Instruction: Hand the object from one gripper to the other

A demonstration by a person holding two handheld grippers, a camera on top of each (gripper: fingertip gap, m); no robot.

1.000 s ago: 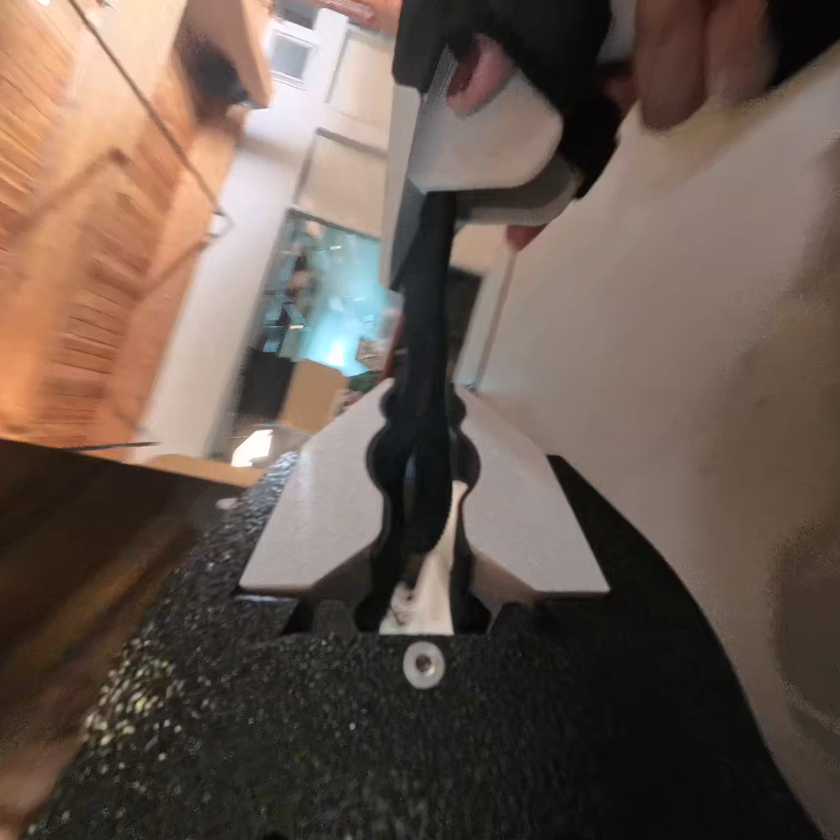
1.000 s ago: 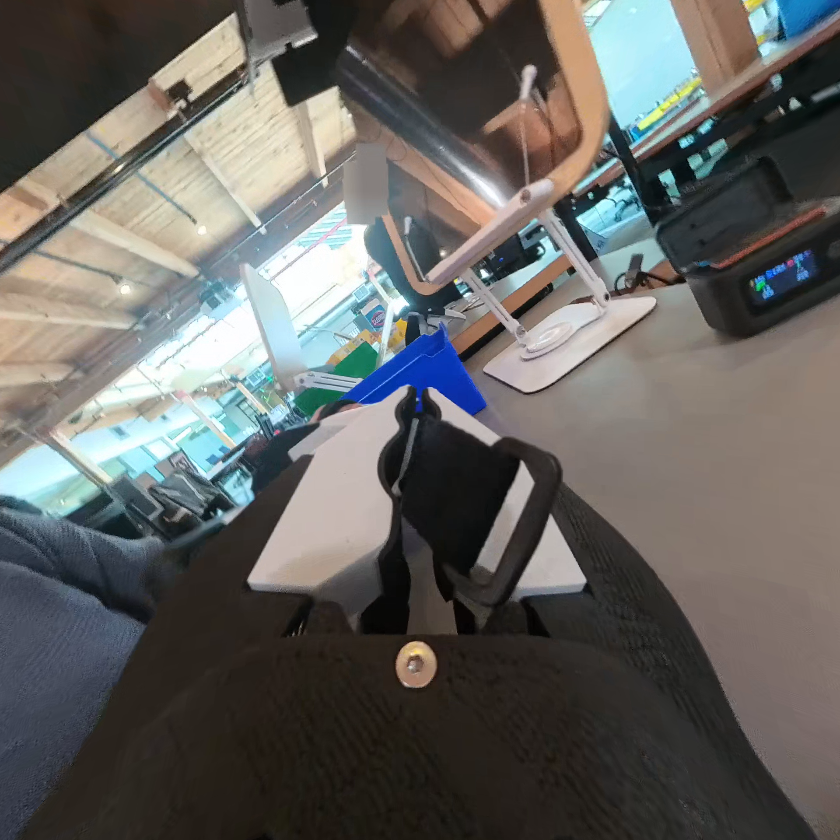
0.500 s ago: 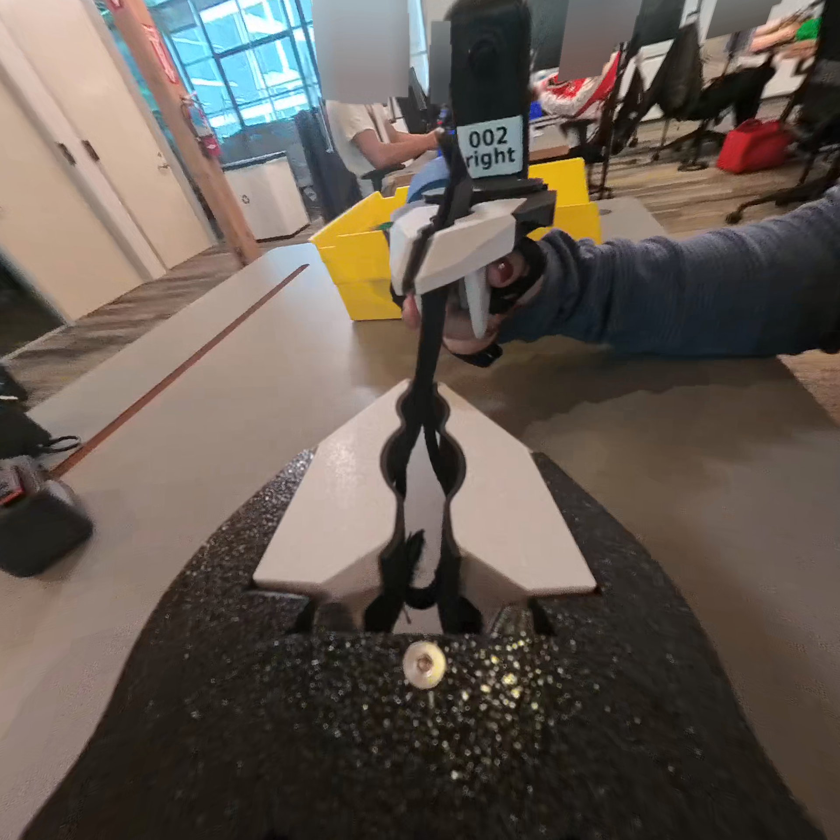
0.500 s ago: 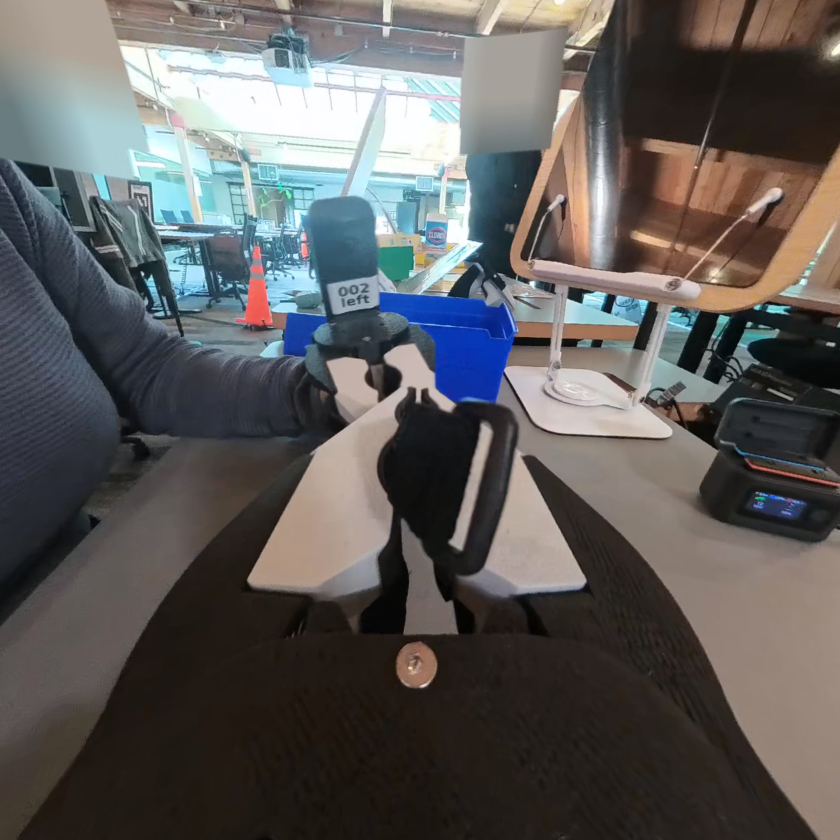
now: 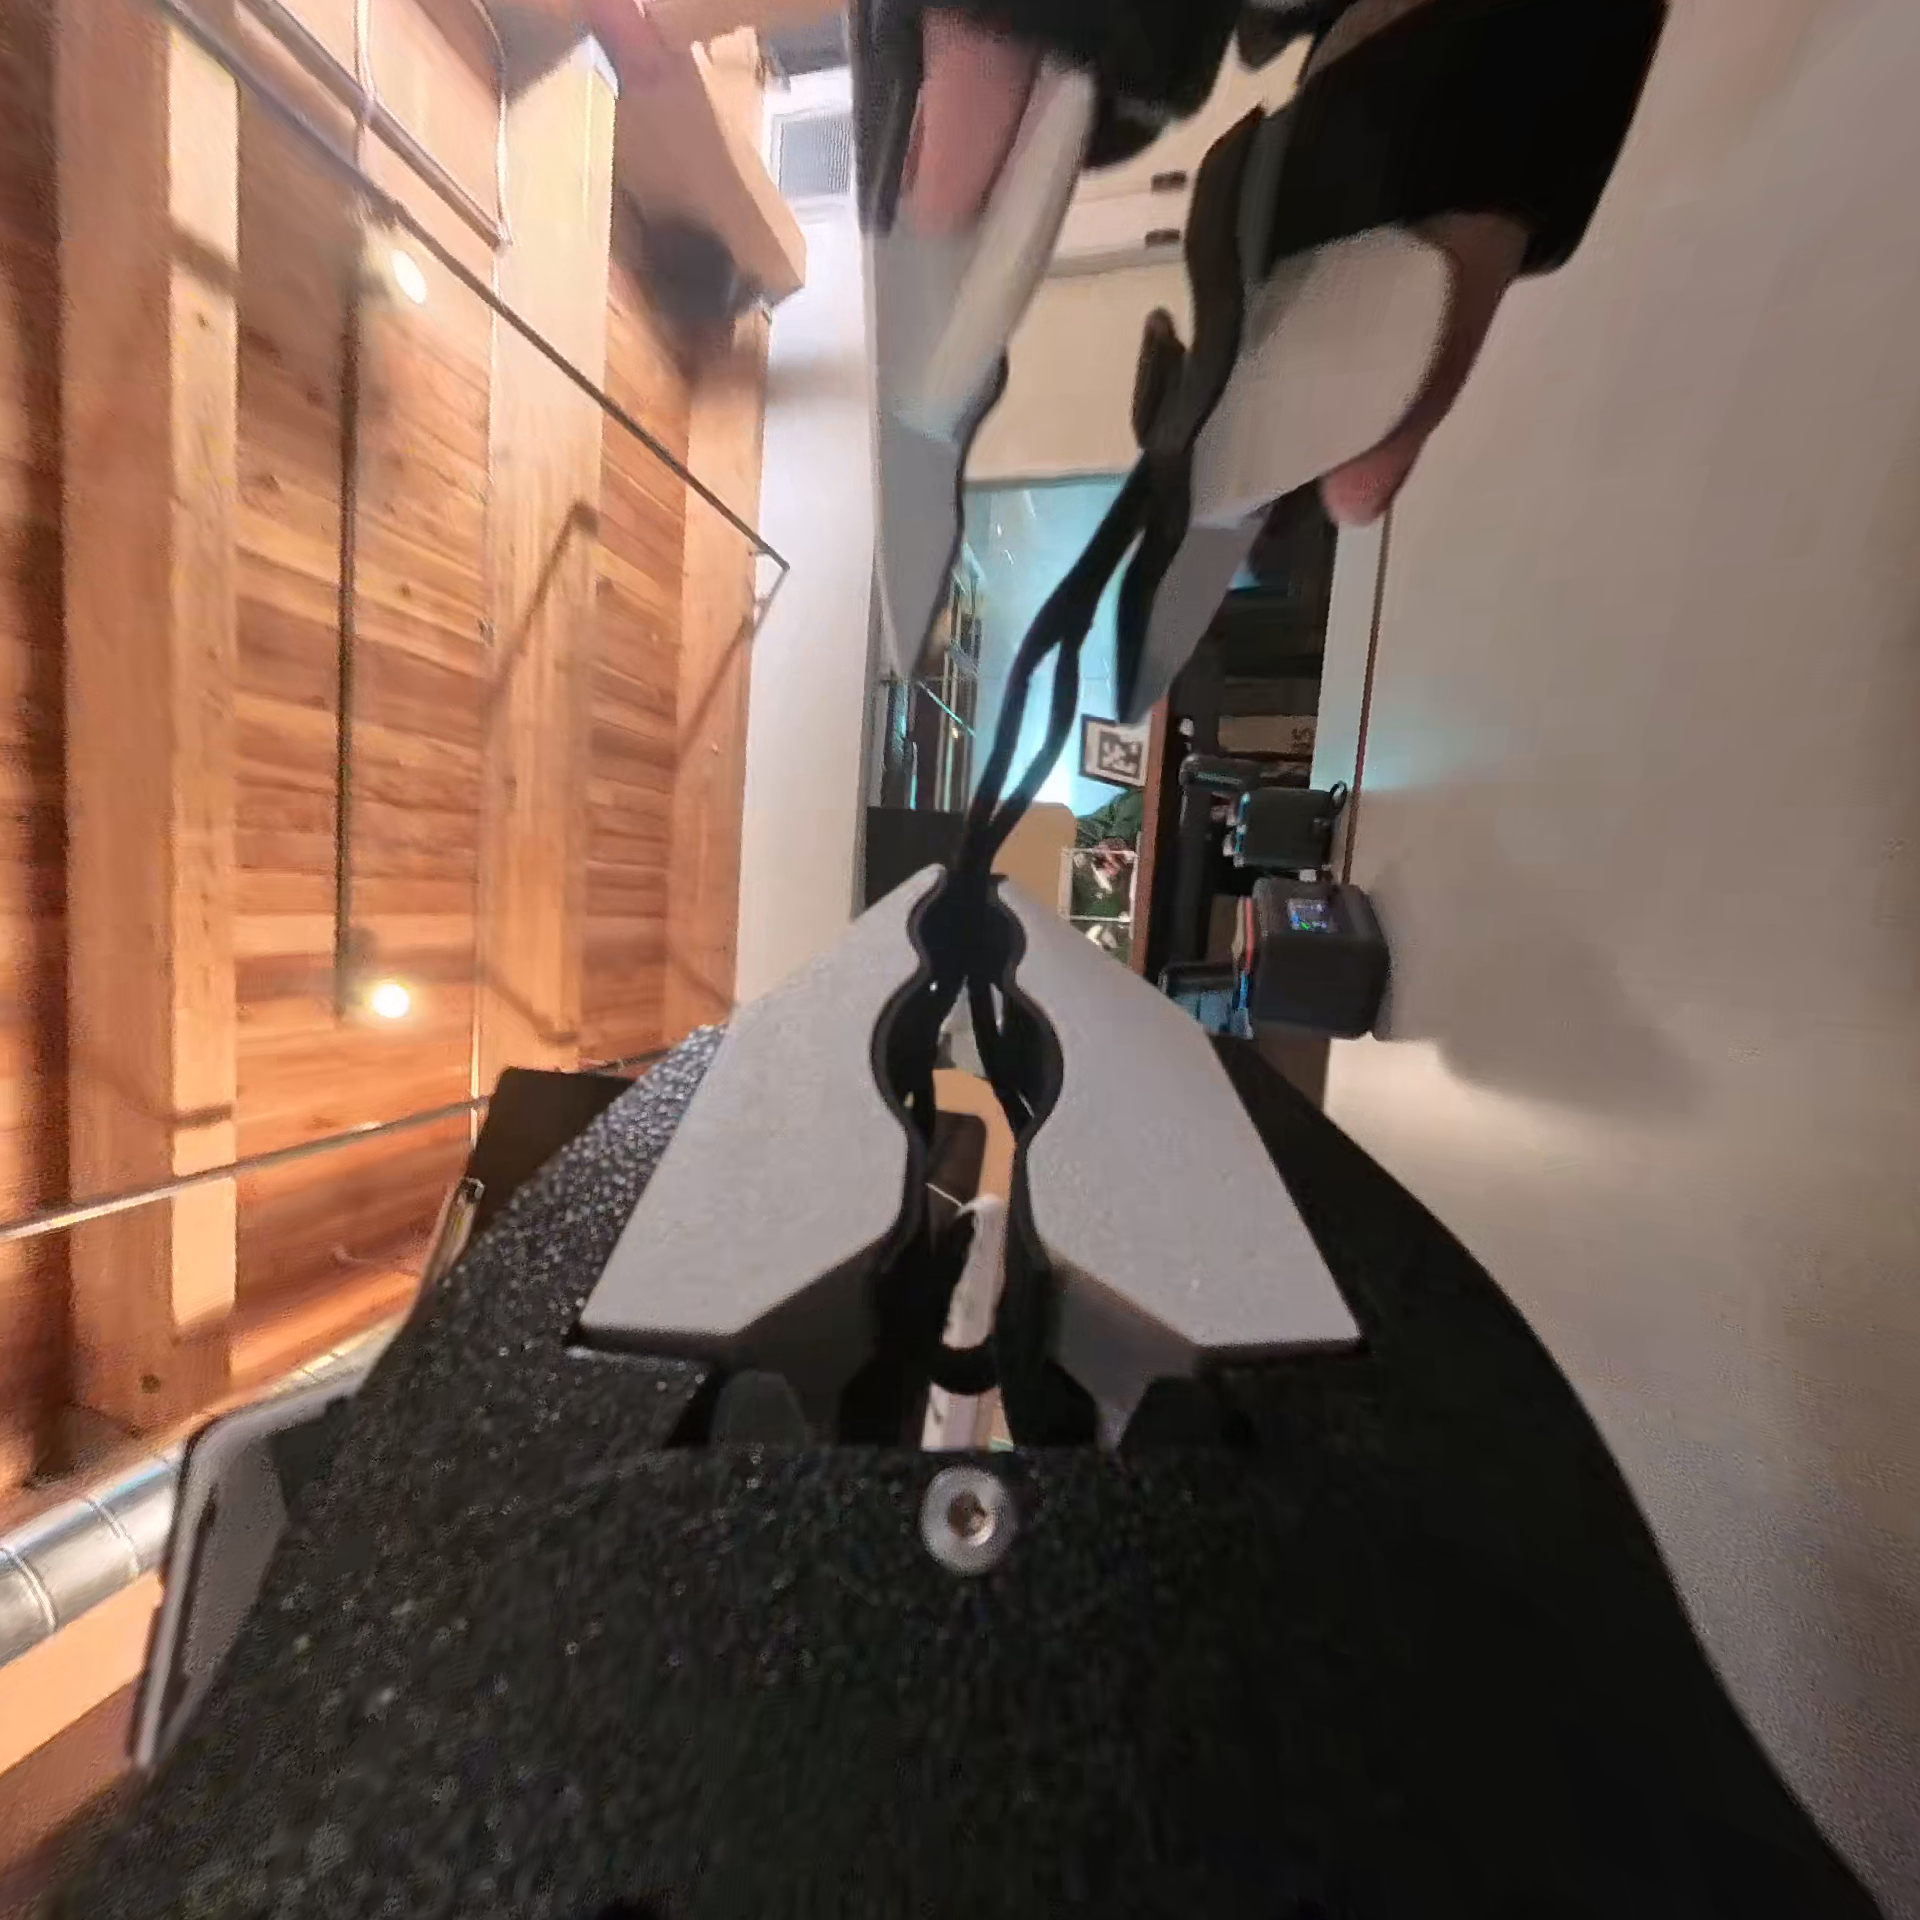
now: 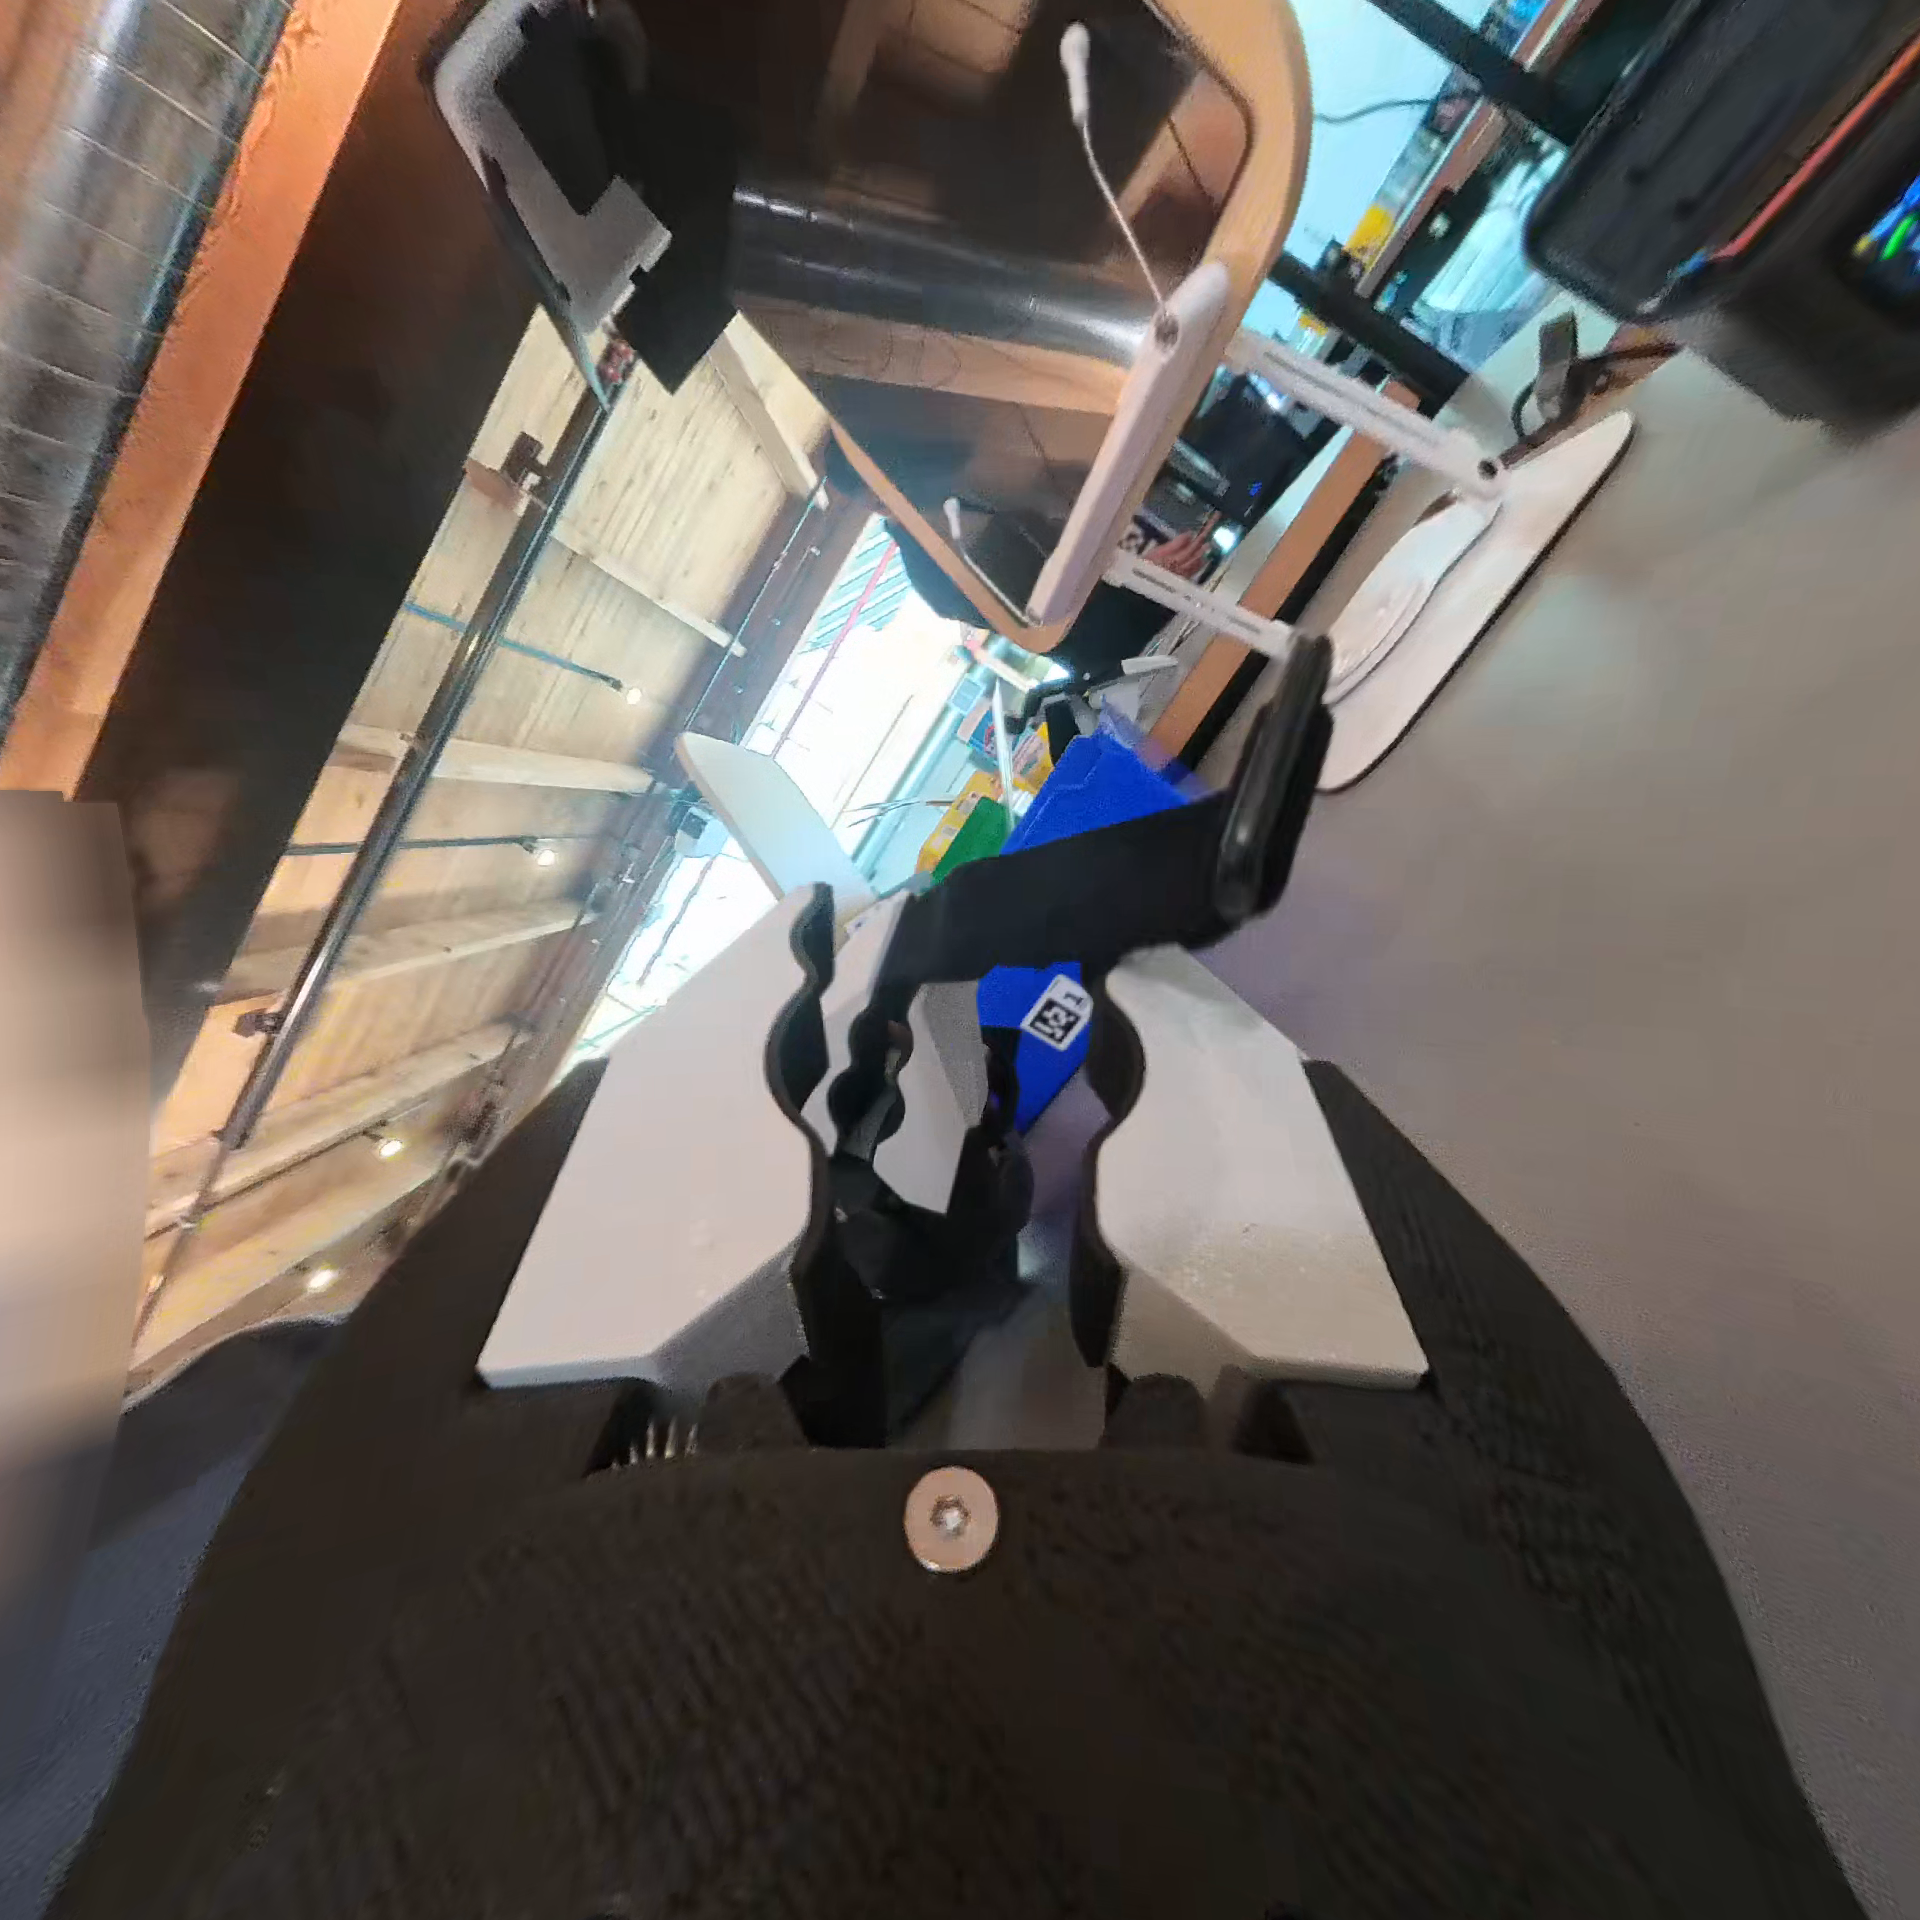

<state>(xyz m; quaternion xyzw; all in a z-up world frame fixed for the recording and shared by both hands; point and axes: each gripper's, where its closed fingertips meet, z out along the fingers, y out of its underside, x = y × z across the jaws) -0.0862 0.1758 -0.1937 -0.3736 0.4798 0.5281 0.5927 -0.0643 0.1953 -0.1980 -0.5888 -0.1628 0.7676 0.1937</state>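
Strap (image 5: 1049, 665) runs between the left hand-held gripper (image 5: 971, 914) and the right hand-held gripper (image 5: 1039, 582) ahead of it. Stand (image 6: 1455, 582) rests on worktop (image 6: 1610, 935); bin (image 6: 1081, 790) lies behind the strap's buckle (image 6: 1262, 790).

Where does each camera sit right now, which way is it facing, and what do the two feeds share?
Left wrist view: on the left gripper, rolled sideways, looking along its shut fingers at the black strap running up to the open right gripper; a fingertip shows.
Right wrist view: on the right gripper, tilted, facing the grey table and blue bin; its fingers stand apart, the strap between them.
Shared: the strap and both grippers.
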